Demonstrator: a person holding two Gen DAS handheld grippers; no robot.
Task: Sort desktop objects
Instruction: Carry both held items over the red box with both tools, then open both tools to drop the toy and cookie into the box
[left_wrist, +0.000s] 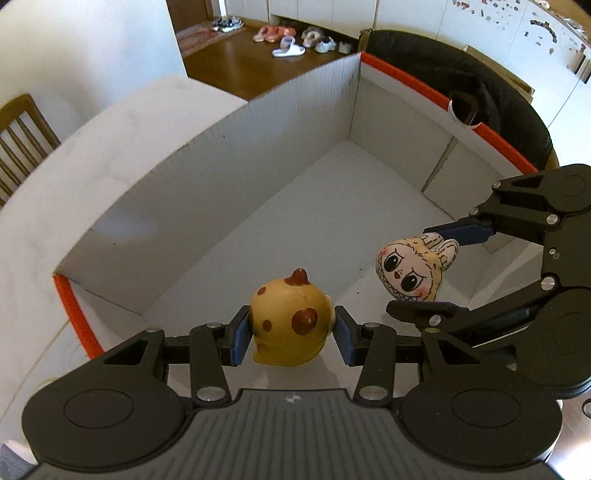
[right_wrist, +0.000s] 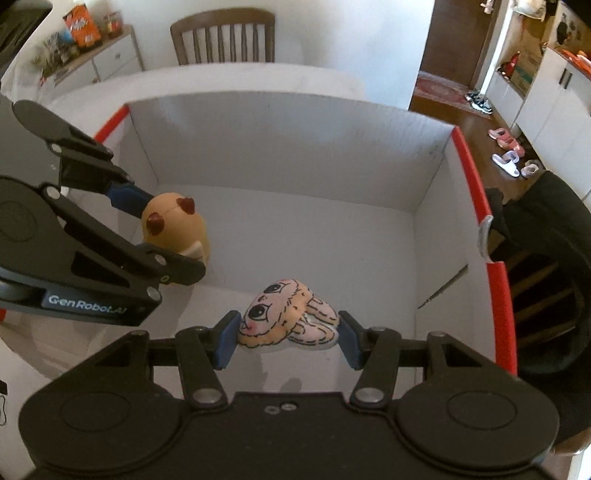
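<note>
My left gripper (left_wrist: 291, 338) is shut on a yellow squishy toy with brown spots (left_wrist: 286, 325) and holds it above the inside of a white cardboard box with an orange rim (left_wrist: 229, 155). My right gripper (right_wrist: 288, 334) is shut on a flat bunny-face toy with big eyes (right_wrist: 284, 317), also over the box (right_wrist: 288, 147). In the left wrist view the right gripper (left_wrist: 424, 269) and the bunny toy (left_wrist: 410, 269) are at the right. In the right wrist view the left gripper (right_wrist: 162, 236) and the yellow toy (right_wrist: 177, 229) are at the left. The box floor shows nothing else.
The box stands on a white round table (left_wrist: 44, 206). A wooden chair (right_wrist: 223, 37) stands beyond the table. A black chair (left_wrist: 480, 88) is beside the box. Shoes (left_wrist: 291, 38) lie on the wooden floor. A cabinet with snack packs (right_wrist: 85, 48) is at the far left.
</note>
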